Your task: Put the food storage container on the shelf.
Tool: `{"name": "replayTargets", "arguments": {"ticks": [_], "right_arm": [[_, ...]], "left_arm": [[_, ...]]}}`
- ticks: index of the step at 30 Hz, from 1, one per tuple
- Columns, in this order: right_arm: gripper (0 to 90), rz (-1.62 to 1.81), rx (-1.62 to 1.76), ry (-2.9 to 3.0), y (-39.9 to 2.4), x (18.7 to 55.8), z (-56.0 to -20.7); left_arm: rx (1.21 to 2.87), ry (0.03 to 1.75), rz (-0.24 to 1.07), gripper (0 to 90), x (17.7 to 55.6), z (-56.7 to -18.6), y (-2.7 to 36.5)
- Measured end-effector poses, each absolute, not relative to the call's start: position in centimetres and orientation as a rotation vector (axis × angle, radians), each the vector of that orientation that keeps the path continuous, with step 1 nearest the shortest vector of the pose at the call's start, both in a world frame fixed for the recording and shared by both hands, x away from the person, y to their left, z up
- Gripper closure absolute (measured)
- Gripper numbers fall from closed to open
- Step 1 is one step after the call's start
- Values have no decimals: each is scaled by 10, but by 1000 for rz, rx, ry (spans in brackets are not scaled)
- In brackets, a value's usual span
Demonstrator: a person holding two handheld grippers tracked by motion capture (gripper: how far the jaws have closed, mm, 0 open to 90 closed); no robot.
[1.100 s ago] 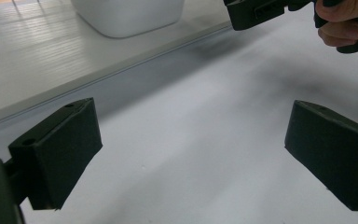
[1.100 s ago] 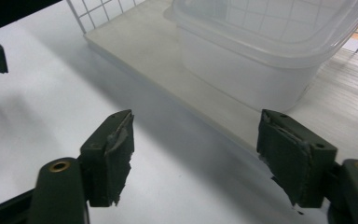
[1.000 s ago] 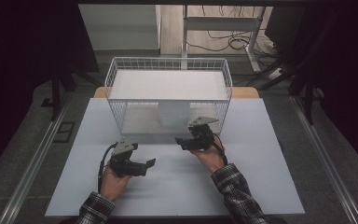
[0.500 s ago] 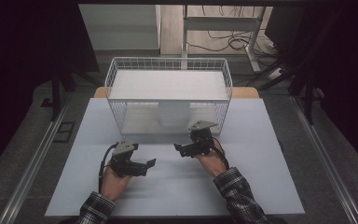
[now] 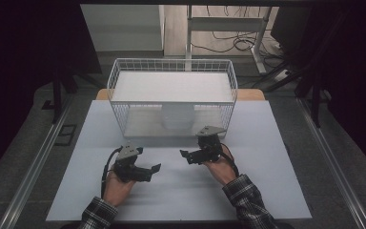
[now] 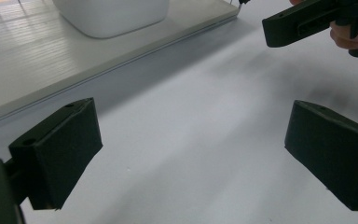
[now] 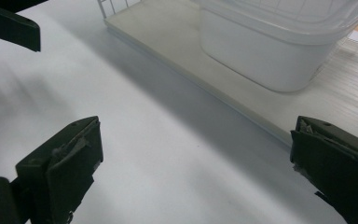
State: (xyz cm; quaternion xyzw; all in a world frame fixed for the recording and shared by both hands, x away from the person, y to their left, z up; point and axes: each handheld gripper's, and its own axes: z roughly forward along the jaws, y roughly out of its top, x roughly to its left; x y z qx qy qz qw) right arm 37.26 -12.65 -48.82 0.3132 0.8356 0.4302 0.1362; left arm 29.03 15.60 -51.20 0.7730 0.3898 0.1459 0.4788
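My left gripper (image 5: 147,161) rests low over the white table top (image 5: 267,181) at front left, pointing right, and its jaws (image 6: 191,154) stand wide open with bare table between them. My right gripper (image 5: 193,147) faces it from the right, just before the wire basket (image 5: 119,76). Its jaws (image 7: 196,172) have just been opening and are wide apart with nothing between them. A white plastic container (image 7: 279,46) stands inside the basket on a pale base board (image 7: 168,32). The container (image 6: 112,14) is also in the left gripper view, at the top.
The basket (image 5: 171,64) takes up the far middle of the table. Dark floor, rails and table legs surround the table. Open table surface lies left, right and in front of both hands. Each gripper view catches a jaw of the other gripper (image 6: 303,23) (image 7: 14,25).
The right gripper has drifted slightly toward the person and its jaws stand wider than before. The left hand has not moved.
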Motion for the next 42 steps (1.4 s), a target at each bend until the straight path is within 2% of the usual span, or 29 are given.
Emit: {"name": "replayTargets", "arguments": {"ticks": [42], "right_arm": [[16,1303,895,2414,-160,318,-481]], "left_arm": [[1919,943,339,32,257,-513,163]]}}
